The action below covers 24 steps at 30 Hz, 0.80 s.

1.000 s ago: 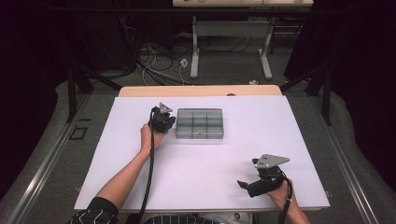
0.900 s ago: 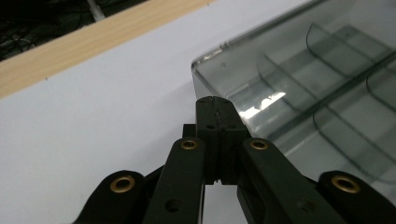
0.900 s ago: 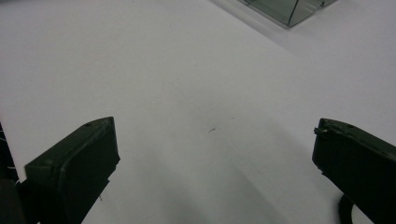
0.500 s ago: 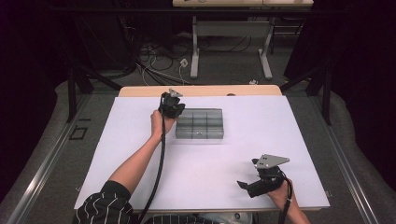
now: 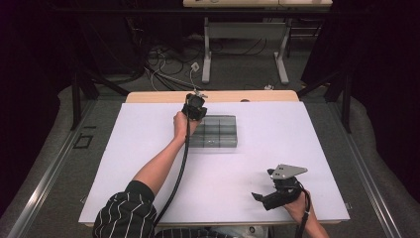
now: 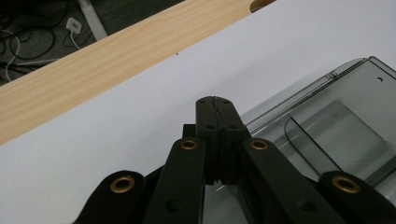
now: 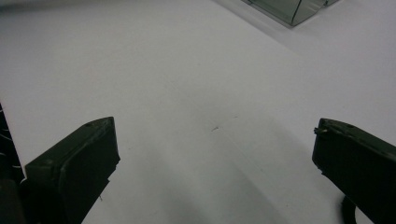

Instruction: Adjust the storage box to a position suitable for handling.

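High view, near to far: my right gripper [image 5: 270,197] rests low on the white surface [image 5: 148,144] at its near right corner, and my left gripper [image 5: 194,107] is held at the far left corner of the clear compartment box [image 5: 218,134], close to the bare wooden strip [image 5: 148,96] at the back edge.

Step in hand, as I judge it: engaging the box's far corner. To do it well, I should spread the left gripper before descending, align one pad inside the box wall and one outside, then close squarely on the rim to prevent the light plastic from skidding.

Left gripper view resolves what the high view cannot: my jaws are pressed together, empty, with the box's rim and an inner divider [image 6: 303,140] just beside them. Right gripper view confirms its jaws are spread wide over bare surface, with a box corner [image 7: 292,9] well apart.
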Tool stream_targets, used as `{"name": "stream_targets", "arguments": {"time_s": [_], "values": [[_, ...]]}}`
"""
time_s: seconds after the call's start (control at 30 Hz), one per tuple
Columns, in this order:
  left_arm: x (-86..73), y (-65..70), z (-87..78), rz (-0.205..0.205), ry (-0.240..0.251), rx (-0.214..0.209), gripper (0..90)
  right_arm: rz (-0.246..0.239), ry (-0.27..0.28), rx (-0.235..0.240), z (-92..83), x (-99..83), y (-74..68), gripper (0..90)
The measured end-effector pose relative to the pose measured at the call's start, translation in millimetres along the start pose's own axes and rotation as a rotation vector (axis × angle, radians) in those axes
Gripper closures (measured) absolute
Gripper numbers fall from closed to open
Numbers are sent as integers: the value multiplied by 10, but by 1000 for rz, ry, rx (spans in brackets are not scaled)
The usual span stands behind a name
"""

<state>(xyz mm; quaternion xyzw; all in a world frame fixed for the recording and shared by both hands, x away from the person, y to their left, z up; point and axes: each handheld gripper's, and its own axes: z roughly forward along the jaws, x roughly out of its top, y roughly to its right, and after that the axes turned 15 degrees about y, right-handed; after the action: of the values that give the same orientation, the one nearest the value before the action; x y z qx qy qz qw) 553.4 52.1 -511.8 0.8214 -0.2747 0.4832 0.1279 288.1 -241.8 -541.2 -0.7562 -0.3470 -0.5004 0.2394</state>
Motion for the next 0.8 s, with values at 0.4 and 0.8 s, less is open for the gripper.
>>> {"name": "stream_targets", "arguments": {"time_s": [0.4,0.8], "values": [[-20,2,120,-6,-15,10,900,-3,-10,1,2,-1,0,0],[39,78,196,26,-59,-4,900,-2,-15,6,3,-2,0,0]]}}
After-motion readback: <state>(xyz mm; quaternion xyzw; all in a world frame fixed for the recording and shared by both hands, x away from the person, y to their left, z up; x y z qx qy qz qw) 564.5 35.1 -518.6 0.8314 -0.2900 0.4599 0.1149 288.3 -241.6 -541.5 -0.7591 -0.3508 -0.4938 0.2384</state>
